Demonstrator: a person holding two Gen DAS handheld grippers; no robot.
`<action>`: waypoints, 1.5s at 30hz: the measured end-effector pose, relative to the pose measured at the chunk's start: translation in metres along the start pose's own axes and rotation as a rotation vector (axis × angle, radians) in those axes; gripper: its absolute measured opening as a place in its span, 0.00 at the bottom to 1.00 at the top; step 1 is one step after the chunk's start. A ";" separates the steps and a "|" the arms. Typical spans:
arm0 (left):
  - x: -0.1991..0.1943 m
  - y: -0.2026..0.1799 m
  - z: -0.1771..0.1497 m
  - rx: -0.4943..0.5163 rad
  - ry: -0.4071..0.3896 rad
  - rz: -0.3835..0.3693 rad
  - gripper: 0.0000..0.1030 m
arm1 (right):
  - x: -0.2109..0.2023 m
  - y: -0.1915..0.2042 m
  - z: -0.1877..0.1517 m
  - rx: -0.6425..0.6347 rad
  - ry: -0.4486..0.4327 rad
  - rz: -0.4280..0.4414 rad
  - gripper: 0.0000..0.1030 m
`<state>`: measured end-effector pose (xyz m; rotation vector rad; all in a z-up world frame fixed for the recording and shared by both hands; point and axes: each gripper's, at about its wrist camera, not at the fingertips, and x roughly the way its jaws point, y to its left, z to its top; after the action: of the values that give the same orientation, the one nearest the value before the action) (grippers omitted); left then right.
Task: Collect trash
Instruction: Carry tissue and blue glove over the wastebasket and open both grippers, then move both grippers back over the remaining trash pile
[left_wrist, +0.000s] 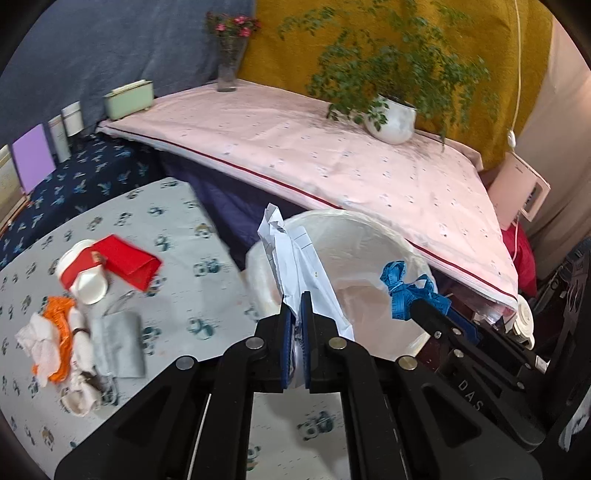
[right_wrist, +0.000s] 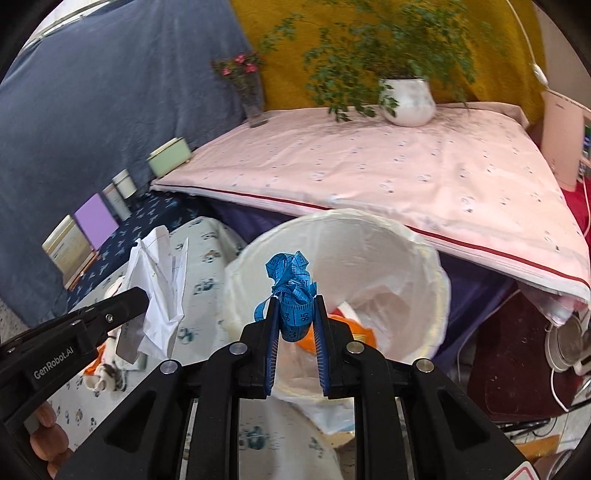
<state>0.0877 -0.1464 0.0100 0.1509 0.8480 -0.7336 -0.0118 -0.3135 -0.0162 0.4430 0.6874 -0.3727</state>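
Observation:
My left gripper (left_wrist: 295, 306) is shut on a crumpled white paper (left_wrist: 291, 251), which sticks up in front of the white lined bin (left_wrist: 369, 229). In the right wrist view the same paper (right_wrist: 159, 295) hangs from the left gripper at the left. My right gripper (right_wrist: 295, 299) is shut on a bunched blue measuring tape (right_wrist: 291, 284), held over the near rim of the bin (right_wrist: 424, 240). Orange and white scraps (right_wrist: 354, 325) lie inside the bin. The tape (left_wrist: 406, 291) also shows in the left wrist view, over the bin's right side.
On the panda-print table (left_wrist: 177, 229) lie a white cup with a red band (left_wrist: 83, 269), a red packet (left_wrist: 129, 262), an orange wrapper (left_wrist: 61, 325), tissues and a grey pouch (left_wrist: 118, 339). A pink-covered table (left_wrist: 332, 155) behind the bin holds a potted plant (left_wrist: 393, 118) and a vase (left_wrist: 227, 70).

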 end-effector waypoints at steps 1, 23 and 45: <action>0.004 -0.004 0.002 0.006 0.003 -0.010 0.04 | 0.001 -0.005 0.000 0.009 0.001 -0.008 0.16; 0.039 -0.002 0.002 -0.029 0.029 0.005 0.42 | 0.022 -0.022 0.000 0.032 0.033 -0.022 0.19; -0.002 0.076 -0.028 -0.195 0.009 0.141 0.56 | 0.012 0.029 -0.001 -0.053 0.012 0.012 0.42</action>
<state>0.1186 -0.0773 -0.0196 0.0385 0.9030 -0.5155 0.0101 -0.2903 -0.0177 0.3996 0.7043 -0.3397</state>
